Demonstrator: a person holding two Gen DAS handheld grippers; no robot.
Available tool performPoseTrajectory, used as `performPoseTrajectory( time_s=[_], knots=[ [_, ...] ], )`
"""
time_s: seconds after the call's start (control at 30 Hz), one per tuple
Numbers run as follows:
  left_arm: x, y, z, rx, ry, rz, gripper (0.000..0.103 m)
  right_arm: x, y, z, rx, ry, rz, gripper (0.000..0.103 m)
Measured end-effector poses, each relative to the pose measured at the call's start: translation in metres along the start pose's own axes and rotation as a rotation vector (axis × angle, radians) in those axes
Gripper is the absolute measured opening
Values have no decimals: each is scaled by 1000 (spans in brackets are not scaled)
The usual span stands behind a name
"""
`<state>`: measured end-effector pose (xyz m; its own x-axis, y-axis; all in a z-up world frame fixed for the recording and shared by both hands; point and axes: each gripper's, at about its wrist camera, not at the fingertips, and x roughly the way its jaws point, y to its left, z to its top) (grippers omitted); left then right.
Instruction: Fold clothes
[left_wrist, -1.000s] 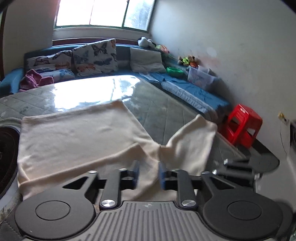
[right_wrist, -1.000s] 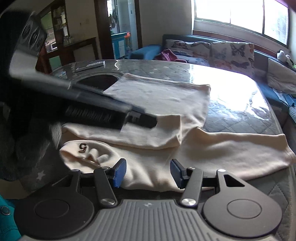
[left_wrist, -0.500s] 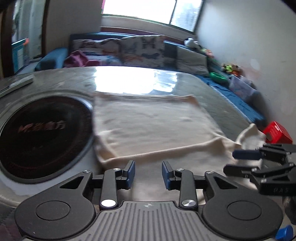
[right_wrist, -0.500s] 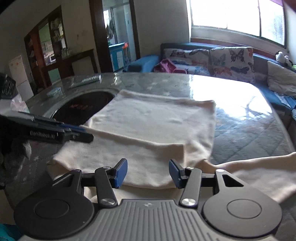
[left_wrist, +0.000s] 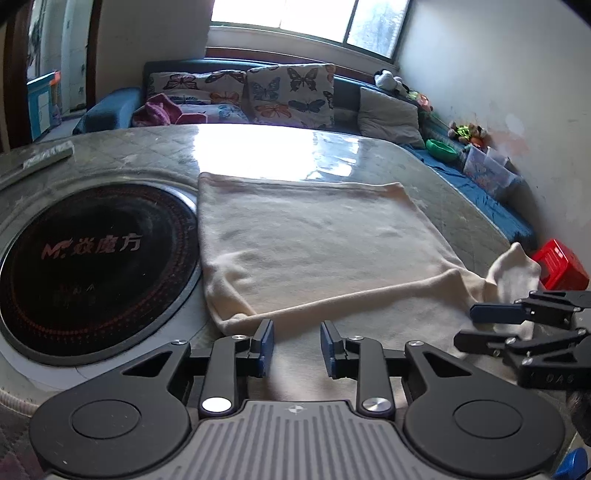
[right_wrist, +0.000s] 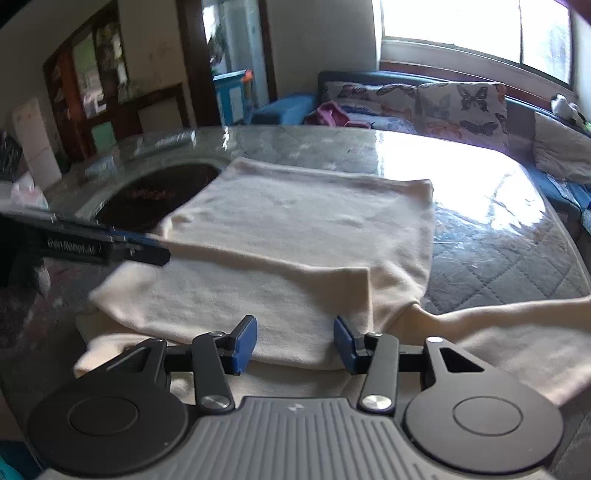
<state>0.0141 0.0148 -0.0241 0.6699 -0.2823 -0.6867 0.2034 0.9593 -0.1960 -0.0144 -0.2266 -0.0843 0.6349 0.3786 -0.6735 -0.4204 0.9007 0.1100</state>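
A cream long-sleeved garment (left_wrist: 306, 243) lies flat on the table, one sleeve folded across its near part; it also shows in the right wrist view (right_wrist: 295, 236). Its other sleeve (right_wrist: 517, 332) trails off to the right. My left gripper (left_wrist: 293, 349) is open and empty over the garment's near edge. My right gripper (right_wrist: 293, 343) is open and empty over the folded sleeve. The right gripper also shows at the right of the left wrist view (left_wrist: 491, 325). The left gripper shows at the left of the right wrist view (right_wrist: 147, 251).
A round black cooktop (left_wrist: 85, 258) is set in the table (left_wrist: 258, 144) left of the garment. A sofa with butterfly cushions (left_wrist: 273, 96) runs behind. A red stool (left_wrist: 561, 262) stands at the right. A grey strip (left_wrist: 48, 155) lies at far left.
Both grippers drew back from the garment toward its near edge and stand open; the left wrist view swung left so the cooktop now shows. The sleeve stays folded across the body.
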Motion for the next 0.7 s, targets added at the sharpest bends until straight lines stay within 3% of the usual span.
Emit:
performPoseTrajectory(
  time_s=[0.23,0.53,0.7],
  knots=[
    [0,-31,5,72,1,-40,37,-35,-33,-10,74,-39,-109,45],
    [7,-70,7,149,18,-86,42,-63,-133,-30,309,-68,-381,41],
    [11,-76,6,165,28,-82,43,-62,-178,-37,414,-81,-446,39]
  ],
)
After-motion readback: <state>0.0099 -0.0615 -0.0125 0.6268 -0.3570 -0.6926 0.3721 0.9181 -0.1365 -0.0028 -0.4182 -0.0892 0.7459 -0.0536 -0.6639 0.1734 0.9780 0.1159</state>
